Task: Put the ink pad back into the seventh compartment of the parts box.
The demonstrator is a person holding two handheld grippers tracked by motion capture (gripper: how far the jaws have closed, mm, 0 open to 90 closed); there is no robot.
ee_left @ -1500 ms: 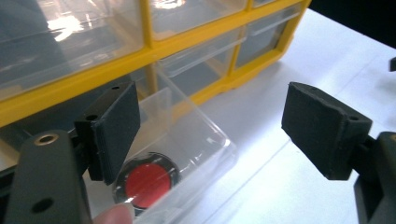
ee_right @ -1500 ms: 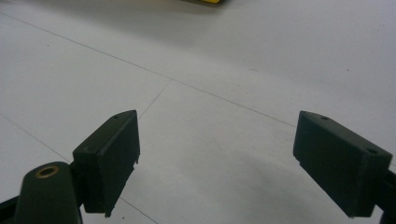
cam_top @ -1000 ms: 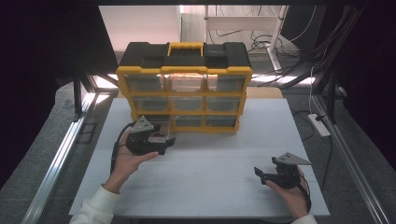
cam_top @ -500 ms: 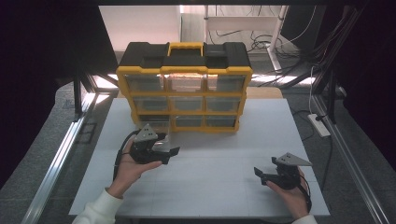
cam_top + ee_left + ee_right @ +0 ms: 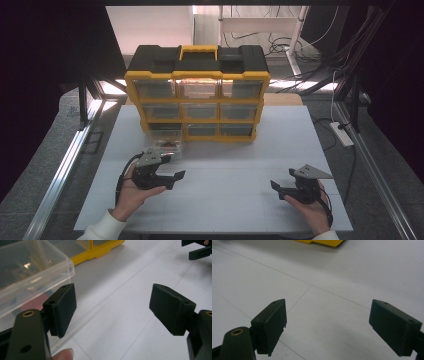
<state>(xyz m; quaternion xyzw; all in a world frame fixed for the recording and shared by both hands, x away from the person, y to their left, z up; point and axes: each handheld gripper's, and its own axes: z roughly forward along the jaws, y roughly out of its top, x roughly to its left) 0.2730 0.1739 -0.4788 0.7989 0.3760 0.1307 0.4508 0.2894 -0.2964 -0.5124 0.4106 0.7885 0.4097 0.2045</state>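
Note:
A yellow and black drawer cabinet (image 5: 197, 95) stands at the back of the white table (image 5: 235, 160). In front of its bottom-left slot a clear plastic drawer (image 5: 164, 145) sticks out, with something red inside; I cannot tell whether it is still in the slot. My left gripper (image 5: 176, 179) is held just in front of that drawer, jaws pointing right. Seen along its own jaws, the left gripper (image 5: 115, 302) is open and empty, with the clear drawer (image 5: 30, 272) beside its left pad. My right gripper (image 5: 281, 181) rests near the front right; close up, the right gripper (image 5: 329, 320) is open over bare table.
The cabinet's yellow base (image 5: 100, 250) lies past the drawer, and the cabinet's corner (image 5: 322, 242) shows at the far edge. Metal frame rails (image 5: 65, 170) run along both table sides. A power strip (image 5: 341, 134) and cables lie off the right edge.
My left gripper has drawn back from the cabinet toward the person and sunk lower, which uncovers the clear drawer. The right gripper has stayed put.

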